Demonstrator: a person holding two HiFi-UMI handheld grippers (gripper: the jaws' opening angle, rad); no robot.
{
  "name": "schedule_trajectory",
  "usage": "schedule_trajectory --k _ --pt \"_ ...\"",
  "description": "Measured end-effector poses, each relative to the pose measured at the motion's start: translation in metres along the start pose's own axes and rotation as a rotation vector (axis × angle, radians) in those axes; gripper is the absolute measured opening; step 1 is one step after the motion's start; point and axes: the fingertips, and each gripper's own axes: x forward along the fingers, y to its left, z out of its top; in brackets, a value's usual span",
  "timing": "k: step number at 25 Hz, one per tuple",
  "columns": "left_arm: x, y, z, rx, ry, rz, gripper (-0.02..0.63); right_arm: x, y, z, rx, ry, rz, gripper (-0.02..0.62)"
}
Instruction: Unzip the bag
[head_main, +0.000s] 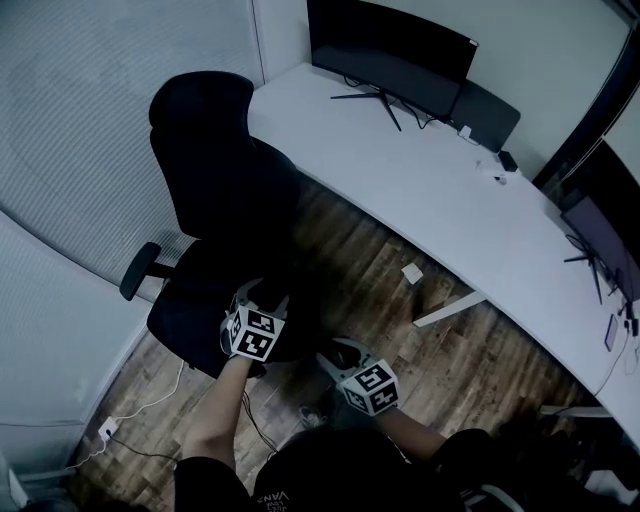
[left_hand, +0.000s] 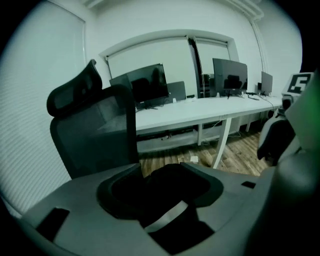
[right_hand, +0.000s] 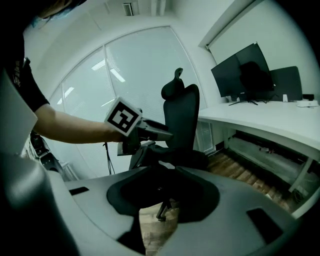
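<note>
Black bag (left_hand: 172, 182): hanging at the office chair's (head_main: 215, 180) seat;
Left gripper (head_main: 263, 298): pinching the bag's dark fabric;
Right gripper (head_main: 335, 355): holding its jaws apart, gripping nothing.

Head view steeply down from above, 2 gripper views low, all sharing chair (head_main: 215, 170), desk (head_main: 430, 190).

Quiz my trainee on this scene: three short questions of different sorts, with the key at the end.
1. True or false: the office chair is white.
2. The right claw is: A open with nothing between; B clamped on the chair; C clamped on a cable.
3. Fill in: dark fabric with a pale strip sits in the ___ claw.
Key: 1 false, the chair is black; 2 A; 3 left claw.
</note>
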Motion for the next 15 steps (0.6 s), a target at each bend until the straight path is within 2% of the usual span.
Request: schedule_trajectory --k 9,15 --pt "-0.105 -0.016 -0.001 -0.087 -0.179 0.061 0.208 -0.019 0.038 0.033 -0.062 -0.100 -0.012 0.118" --pt "-0.165 -0.028 -0.010 -0.172 -0.239 0.107 0.179 -0.037 0.059 0.051 -0.095 -0.151 -0.001 0.115"
